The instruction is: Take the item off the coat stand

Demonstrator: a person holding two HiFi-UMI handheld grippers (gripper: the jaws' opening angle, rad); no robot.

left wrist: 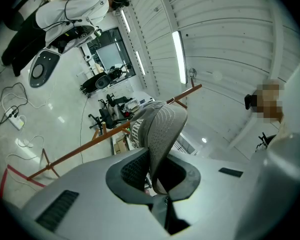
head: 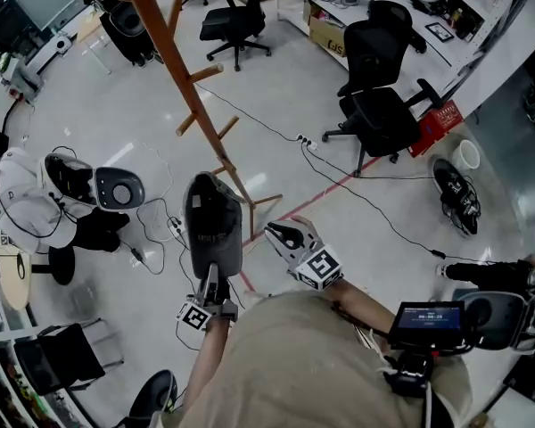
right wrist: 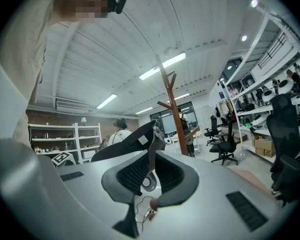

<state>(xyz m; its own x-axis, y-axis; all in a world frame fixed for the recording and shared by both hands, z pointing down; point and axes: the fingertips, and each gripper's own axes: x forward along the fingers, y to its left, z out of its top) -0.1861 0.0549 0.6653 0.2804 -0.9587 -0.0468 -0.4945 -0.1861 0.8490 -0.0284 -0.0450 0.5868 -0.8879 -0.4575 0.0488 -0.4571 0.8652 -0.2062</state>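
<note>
Here the grey cap (head: 212,221) is off the wooden coat stand (head: 175,61), held in the air above the floor (head: 276,87) — its long axis running from the left gripper (head: 212,280), whose fingers are clenched on the brim, away toward the stand's foot — while the right gripper (head: 277,232) fingers pinch a thin edge of it.

The cap (head: 212,221) is dark grey, with pale lettering and rows of stitching on its brim. It hangs in the air clear of the coat stand (head: 162,38), pinched at its lower edge by the left gripper (left wrist: 155,176) and at its side edge by the right gripper (right wrist: 149,174). The stand, a brown wooden pole with angled pegs, stands on the floor just beyond the cap.
</note>
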